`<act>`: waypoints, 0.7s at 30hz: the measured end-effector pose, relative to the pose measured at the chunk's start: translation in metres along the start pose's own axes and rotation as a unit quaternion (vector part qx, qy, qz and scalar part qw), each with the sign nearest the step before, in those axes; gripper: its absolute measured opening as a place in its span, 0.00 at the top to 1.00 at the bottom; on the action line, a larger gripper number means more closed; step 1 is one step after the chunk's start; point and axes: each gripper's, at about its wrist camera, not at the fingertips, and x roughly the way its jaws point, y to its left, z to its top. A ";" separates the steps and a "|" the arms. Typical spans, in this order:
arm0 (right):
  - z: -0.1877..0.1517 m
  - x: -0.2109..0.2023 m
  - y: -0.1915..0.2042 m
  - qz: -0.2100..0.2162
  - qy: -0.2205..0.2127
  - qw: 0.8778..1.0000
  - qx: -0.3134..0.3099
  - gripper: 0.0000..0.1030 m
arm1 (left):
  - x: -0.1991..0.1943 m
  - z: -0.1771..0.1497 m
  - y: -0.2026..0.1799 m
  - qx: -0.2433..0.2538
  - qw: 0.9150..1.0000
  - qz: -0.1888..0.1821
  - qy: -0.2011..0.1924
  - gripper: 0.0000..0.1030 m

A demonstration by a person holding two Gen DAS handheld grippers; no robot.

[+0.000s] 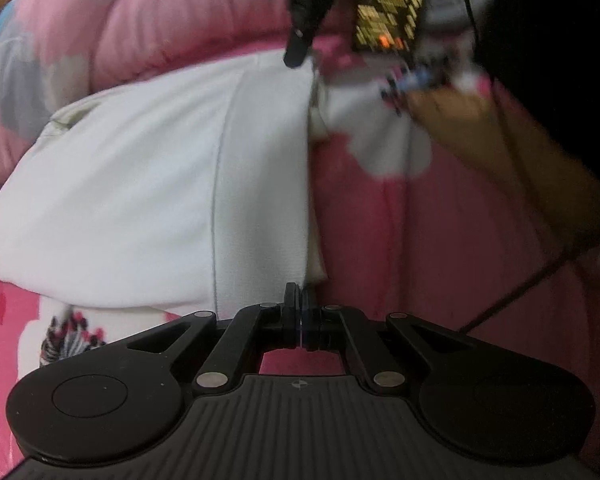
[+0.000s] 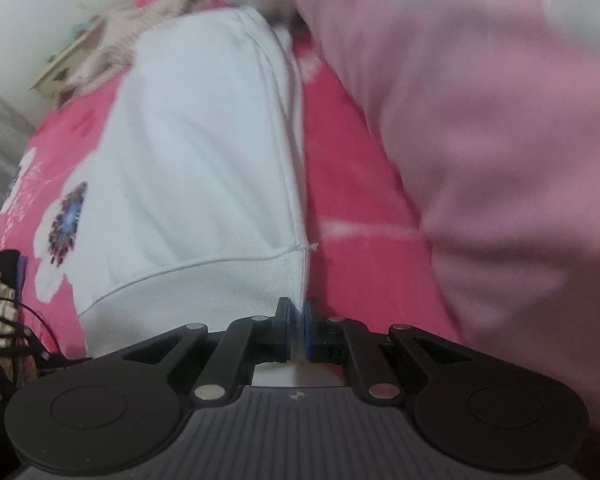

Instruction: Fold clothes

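Jaws of left gripper [image 1: 301, 304] fully closed at white garment [image 1: 148, 200] edge; right gripper [image 2: 297, 326] pinching its hem.

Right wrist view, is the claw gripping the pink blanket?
No, the right claw is pinched shut on the white garment's ribbed hem, with the pink blanket lying off to the side.

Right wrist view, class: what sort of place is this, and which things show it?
Probably a bedroom, on a bed: a pink flowered bedsheet, a puffy pink quilt, and a white garment laid out for folding.
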 end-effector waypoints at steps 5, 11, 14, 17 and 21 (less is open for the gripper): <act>-0.003 0.004 0.005 -0.010 0.005 1.000 -0.025 0.94 | 0.004 -0.003 0.003 -0.004 1.000 -0.012 0.001 1.00; -0.009 0.009 0.017 -0.045 0.004 0.996 -0.077 0.77 | 0.000 0.000 0.014 -0.068 0.997 -0.034 0.009 0.85; -0.003 -0.011 0.019 -0.053 -0.008 0.995 -0.083 0.64 | -0.015 -0.006 0.034 -0.131 0.990 -0.057 0.014 0.67; 0.008 -0.029 0.014 -0.016 -0.043 0.997 -0.054 0.47 | -0.022 -0.018 0.069 -0.246 0.966 -0.079 0.001 0.54; 0.025 -0.009 0.000 0.050 -0.050 0.997 0.014 0.44 | -0.006 -0.035 0.111 -0.413 0.904 -0.106 -0.018 0.51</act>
